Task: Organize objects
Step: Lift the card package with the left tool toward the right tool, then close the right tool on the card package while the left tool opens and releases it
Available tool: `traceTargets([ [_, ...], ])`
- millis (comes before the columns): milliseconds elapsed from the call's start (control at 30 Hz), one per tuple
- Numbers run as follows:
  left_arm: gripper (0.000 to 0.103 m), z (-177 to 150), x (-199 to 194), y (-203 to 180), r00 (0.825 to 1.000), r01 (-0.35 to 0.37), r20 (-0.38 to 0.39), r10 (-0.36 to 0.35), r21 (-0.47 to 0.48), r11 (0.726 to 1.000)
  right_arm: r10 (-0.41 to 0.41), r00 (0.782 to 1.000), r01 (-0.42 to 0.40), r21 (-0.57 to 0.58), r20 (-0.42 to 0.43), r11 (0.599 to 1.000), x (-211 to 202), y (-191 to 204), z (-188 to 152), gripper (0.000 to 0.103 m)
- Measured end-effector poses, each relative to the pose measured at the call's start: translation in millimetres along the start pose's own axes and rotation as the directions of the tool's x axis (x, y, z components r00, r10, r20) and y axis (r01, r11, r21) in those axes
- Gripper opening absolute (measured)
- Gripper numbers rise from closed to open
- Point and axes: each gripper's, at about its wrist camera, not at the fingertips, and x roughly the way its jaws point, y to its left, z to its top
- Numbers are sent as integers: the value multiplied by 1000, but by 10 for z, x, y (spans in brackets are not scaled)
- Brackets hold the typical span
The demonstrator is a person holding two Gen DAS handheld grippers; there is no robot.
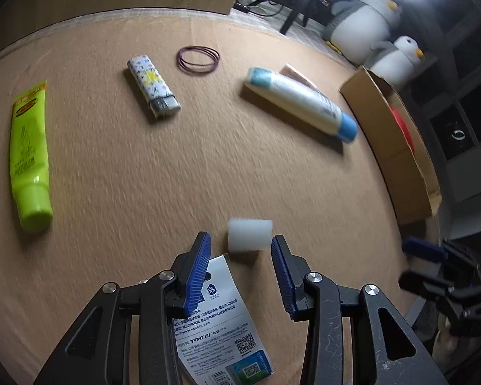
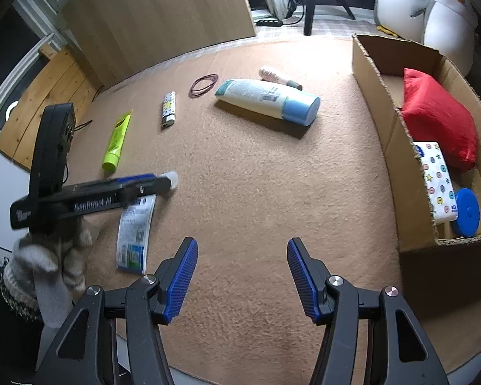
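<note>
Through the left wrist camera, the left gripper [image 1: 240,250] hangs over the tan felt tabletop [image 1: 144,176] with its blue pads apart. A small white translucent cap [image 1: 250,235] sits just ahead of the tips, nearer the right pad, and no pad presses on it. It is blurred, so I cannot tell whether it rests on the felt. A printed packet card [image 1: 221,330] lies under the jaws. Further out lie a green tube [image 1: 30,154], a patterned lighter [image 1: 152,86], a loop of rubber bands [image 1: 198,59] and a white bottle with a blue cap [image 1: 301,104]. The cardboard box [image 1: 397,147] stands at the right edge.

From the right wrist camera, the right gripper [image 2: 242,268] is about half open and empty, hovering over bare felt. The box [image 2: 381,96] already holds a red pouch [image 2: 439,122], a tissue pack [image 2: 437,179] and a blue lid [image 2: 468,211]. The left gripper [image 2: 173,179] shows side-on with the white cap at its tip, a gloved hand [image 2: 48,256] behind it.

To take the cap cleanly, I think the left jaws should be centred on it, lowered until both pads flank its sides, then closed gently, since so light a piece could skid away. The card beneath should stay clear of the pads.
</note>
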Motion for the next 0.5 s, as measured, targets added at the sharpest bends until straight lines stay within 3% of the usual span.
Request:
traceTargets([
  [267,49,-341,-453,131,997,-44,56,45,-18,999,28,999,-29,-37,-25,999,125,246,-34,60],
  [500,49,-647,-580,280,999,35,10,-35,-26,999,68,995,-73,-67,-66,995,320,581,-56,63],
])
